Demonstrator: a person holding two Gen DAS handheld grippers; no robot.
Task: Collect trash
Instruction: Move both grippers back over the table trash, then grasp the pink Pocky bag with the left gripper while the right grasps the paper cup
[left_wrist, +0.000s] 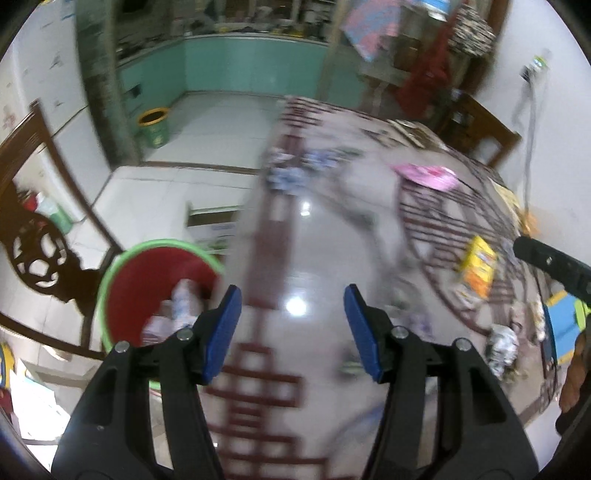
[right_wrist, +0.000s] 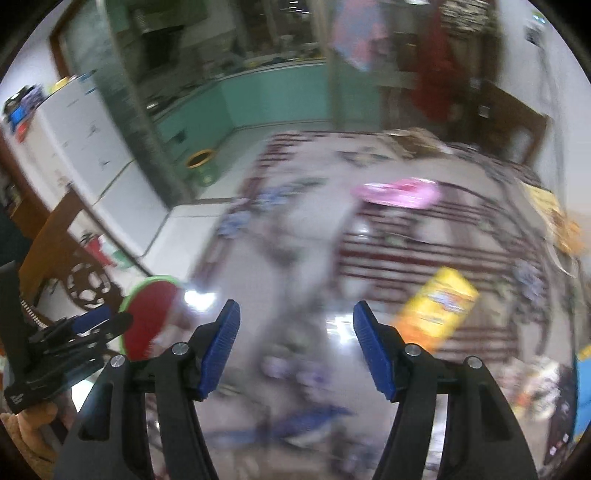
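Both views are motion-blurred. My left gripper (left_wrist: 292, 325) is open and empty above the glossy patterned table (left_wrist: 314, 229). A red bin with a green rim (left_wrist: 147, 284) stands beside the table's left edge and holds a plastic bottle (left_wrist: 183, 299) and wrappers. My right gripper (right_wrist: 295, 336) is open and empty over the table (right_wrist: 295, 258). A yellow-orange packet (right_wrist: 436, 306) lies just right of its right finger; it also shows in the left wrist view (left_wrist: 478, 266). A pink wrapper (right_wrist: 399, 192) lies farther back, also seen in the left wrist view (left_wrist: 428, 175). The red bin (right_wrist: 147, 317) is at the left.
Crumpled wrappers (left_wrist: 500, 343) lie near the table's right edge. A carved wooden chair (left_wrist: 40, 243) stands left of the bin. A green-and-yellow bin (left_wrist: 153, 127) sits on the tiled floor. A cardboard box (left_wrist: 212, 229) is on the floor by the table.
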